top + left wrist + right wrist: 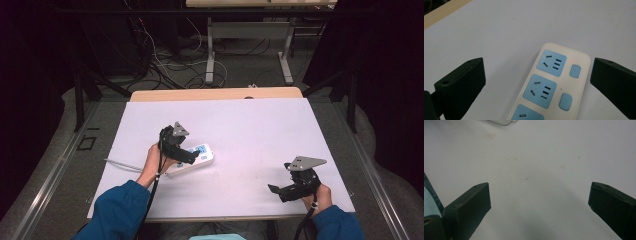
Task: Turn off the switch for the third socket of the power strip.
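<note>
A white table (250,120) carries a cream power strip (192,159) left of centre, its long axis running from near-left to far-right, with a grey cord (120,165) trailing off its near-left end toward the table's left edge. In the left gripper view the strip's blue sockets (539,91) line up along that axis, each with a blue rocker switch (575,71) beside it; a small red lamp (571,60) glows by the farthest switch. The left gripper (184,156) hangs directly over the strip, jaws spread wide and holding nothing, one to each side of the strip's width. The strip lies just ahead of and below it. The right gripper (280,191) rests well apart at the near right, jaws wide and empty, over bare table. The left hand is plainly the nearer one, so I judge the coming move is its to make.
</note>
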The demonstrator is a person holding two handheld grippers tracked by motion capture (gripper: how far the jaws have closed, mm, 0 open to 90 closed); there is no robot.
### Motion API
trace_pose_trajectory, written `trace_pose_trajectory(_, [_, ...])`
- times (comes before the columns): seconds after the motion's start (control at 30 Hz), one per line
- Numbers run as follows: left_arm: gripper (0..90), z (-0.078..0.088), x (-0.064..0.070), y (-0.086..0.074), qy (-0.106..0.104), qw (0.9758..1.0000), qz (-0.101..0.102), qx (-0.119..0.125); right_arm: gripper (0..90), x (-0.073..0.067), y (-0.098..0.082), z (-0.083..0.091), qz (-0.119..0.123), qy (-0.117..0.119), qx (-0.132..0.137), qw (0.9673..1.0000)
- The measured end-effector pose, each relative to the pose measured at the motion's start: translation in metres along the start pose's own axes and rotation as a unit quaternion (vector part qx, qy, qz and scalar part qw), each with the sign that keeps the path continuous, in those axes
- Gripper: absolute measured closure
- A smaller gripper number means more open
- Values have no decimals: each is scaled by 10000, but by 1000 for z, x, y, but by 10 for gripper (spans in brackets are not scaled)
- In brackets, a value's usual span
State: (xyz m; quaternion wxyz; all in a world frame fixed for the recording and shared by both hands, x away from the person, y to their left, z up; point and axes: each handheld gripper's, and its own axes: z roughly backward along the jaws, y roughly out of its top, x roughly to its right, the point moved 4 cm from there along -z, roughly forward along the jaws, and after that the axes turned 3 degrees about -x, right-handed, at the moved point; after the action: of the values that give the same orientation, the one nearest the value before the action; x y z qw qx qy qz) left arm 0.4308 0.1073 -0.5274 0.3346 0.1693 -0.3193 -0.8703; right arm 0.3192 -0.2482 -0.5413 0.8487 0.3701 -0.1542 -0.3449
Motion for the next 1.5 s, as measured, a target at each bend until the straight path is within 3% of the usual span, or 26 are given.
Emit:
trace_pose_trajectory(0.17, [53, -5, 4, 3, -60, 9999, -36, -88, 35, 0, 0, 0, -9, 7, 9, 10000])
trace_pose_trajectory(0.33, [209, -6, 6, 3, -138, 9999, -37, -86, 35, 0, 0, 0, -18, 12, 11, 10000])
trace_pose_trajectory(0.47, [393, -6, 6, 2, -244, 9997, -39, -54, 34, 0, 0, 0, -13, 11, 20, 10000])
trace_pose_trajectory(0.57, [545, -8, 10, 0, -534, 9985, -89, -44, 34, 0, 0, 0, 19, -1, 32, 10000])
trace_pose_trajectory(0.97, [889, -14, 18, -1, -881, 9959, -218, -34, 34, 0, 0, 0, -15, 23, 17, 10000])
trace_pose_trajectory(1.13, [900, -16, 21, -1, -953, 9950, -289, -54, 35, 0, 0, 0, 15, 2, 21, 10000])
trace_pose_trajectory(1.17, [900, -17, 20, -1, -923, 9950, -378, -76, 35, -1, 0, 0, -16, 5, 21, 10000])
trace_pose_trajectory(1.5, [900, -23, 24, -2, -980, 9941, -449, -131, 36, 0, 0, 0, -11, 15, -7, 10000])
